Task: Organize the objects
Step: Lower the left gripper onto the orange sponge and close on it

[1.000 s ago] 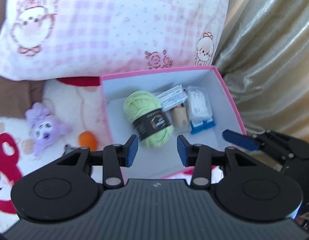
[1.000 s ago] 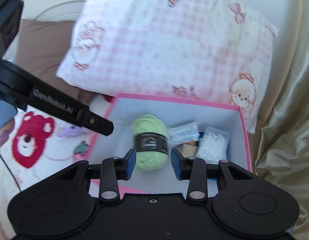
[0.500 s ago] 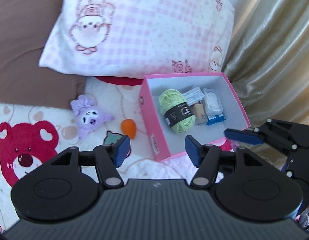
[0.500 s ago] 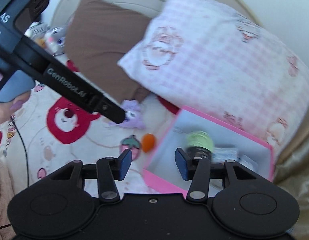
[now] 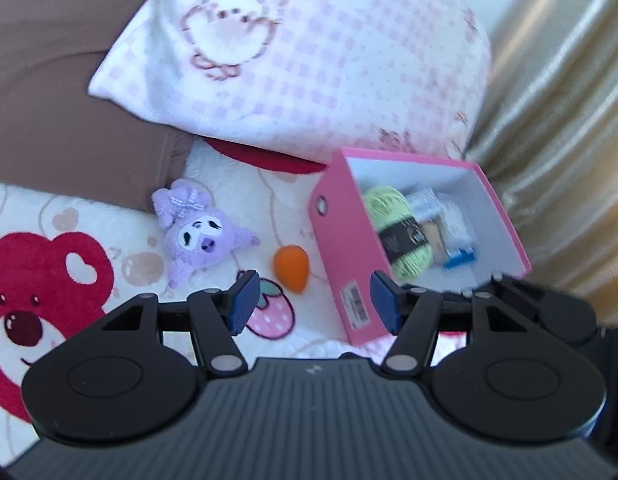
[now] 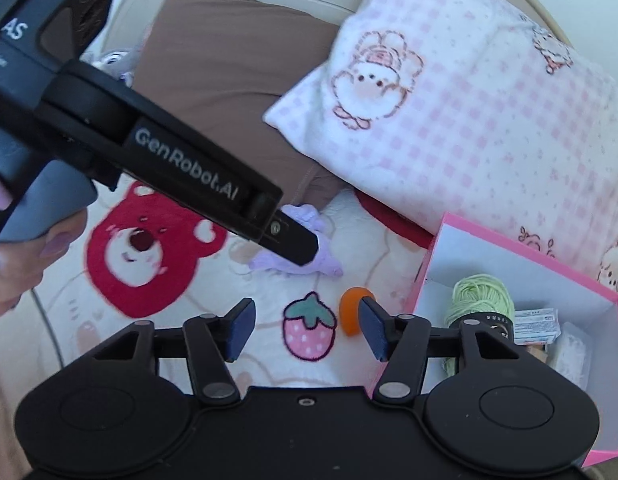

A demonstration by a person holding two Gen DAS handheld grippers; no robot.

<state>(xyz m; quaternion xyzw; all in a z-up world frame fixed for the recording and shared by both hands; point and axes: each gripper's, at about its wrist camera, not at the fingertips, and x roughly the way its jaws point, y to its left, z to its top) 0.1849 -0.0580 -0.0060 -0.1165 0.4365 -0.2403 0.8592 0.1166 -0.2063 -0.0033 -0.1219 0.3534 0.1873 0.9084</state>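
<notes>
On bedspread, purple plush (image 5: 197, 232) face-up

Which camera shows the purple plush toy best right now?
The left wrist view: the purple plush toy lies in full sight on the blanket, face and bow clear. In the right wrist view the left gripper's finger covers most of it, leaving only its edges.
</notes>
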